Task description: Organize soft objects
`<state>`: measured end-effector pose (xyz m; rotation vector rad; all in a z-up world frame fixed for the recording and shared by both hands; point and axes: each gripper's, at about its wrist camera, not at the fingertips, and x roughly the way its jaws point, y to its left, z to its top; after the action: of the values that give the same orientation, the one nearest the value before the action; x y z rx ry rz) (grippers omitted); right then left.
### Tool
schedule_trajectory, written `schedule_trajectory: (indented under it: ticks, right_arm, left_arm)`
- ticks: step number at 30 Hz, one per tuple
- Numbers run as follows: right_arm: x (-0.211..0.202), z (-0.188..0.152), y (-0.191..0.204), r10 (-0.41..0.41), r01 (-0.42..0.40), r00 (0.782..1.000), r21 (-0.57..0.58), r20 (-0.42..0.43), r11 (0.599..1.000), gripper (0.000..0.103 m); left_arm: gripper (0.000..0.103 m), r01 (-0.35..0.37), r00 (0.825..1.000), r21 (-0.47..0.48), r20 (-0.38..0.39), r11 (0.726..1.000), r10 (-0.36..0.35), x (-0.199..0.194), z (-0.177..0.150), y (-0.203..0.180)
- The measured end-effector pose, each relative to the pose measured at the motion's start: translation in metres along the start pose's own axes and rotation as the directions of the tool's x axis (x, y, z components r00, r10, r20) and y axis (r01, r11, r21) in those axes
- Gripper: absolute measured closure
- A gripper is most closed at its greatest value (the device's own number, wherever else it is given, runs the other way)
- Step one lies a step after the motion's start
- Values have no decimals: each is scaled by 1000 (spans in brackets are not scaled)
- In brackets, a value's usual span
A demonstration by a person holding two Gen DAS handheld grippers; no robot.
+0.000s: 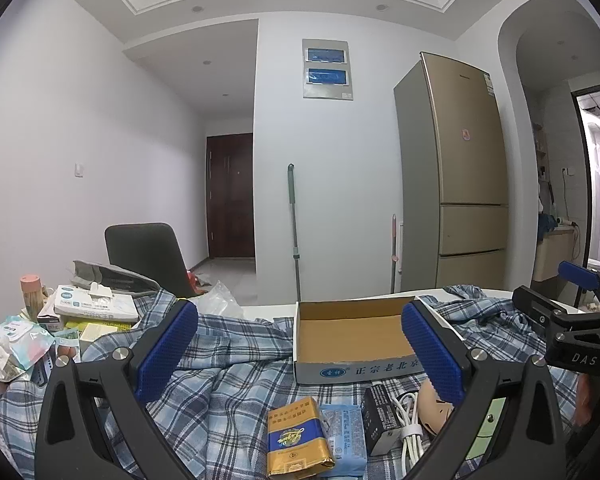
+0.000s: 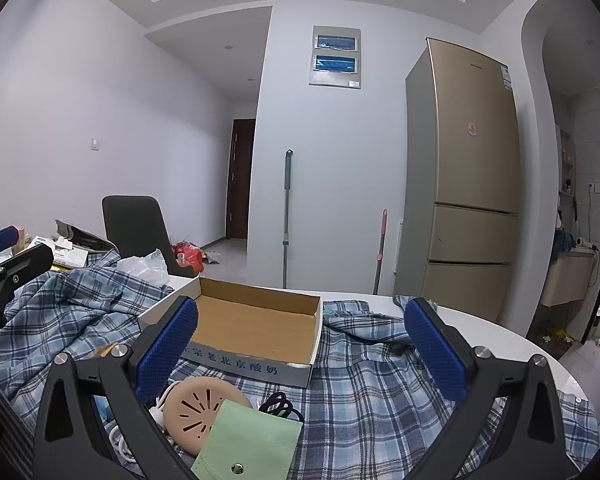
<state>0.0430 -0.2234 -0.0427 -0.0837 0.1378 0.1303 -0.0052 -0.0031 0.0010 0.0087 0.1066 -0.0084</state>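
Note:
A blue plaid shirt lies spread over the table; it also shows in the right wrist view. An empty cardboard box sits on it, also in the right wrist view. In front lie a gold packet, a light blue packet, a black box, a white cable, a beige round disc, a green pouch and a black hair tie. My left gripper is open and empty above them. My right gripper is open and empty.
Tissue packs, boxes and wrappers crowd the table's left end. A dark chair stands behind. A fridge, two mop handles and a doorway lie beyond. The white table edge curves at right.

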Motion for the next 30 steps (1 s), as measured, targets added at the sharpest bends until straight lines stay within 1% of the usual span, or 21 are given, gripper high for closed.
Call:
schedule_trajectory:
  ticks: [25, 30]
  right_arm:
    - [-1, -1, -1, -4, 4, 1000, 8, 5, 1000, 0]
    - [0, -1, -1, -4, 4, 1000, 10, -5, 1000, 0]
  left_arm:
    - [0, -3, 1000, -6, -9, 1000, 3, 3, -2, 1]
    - [0, -12, 1000, -28, -24, 1000, 12, 6, -4, 6]
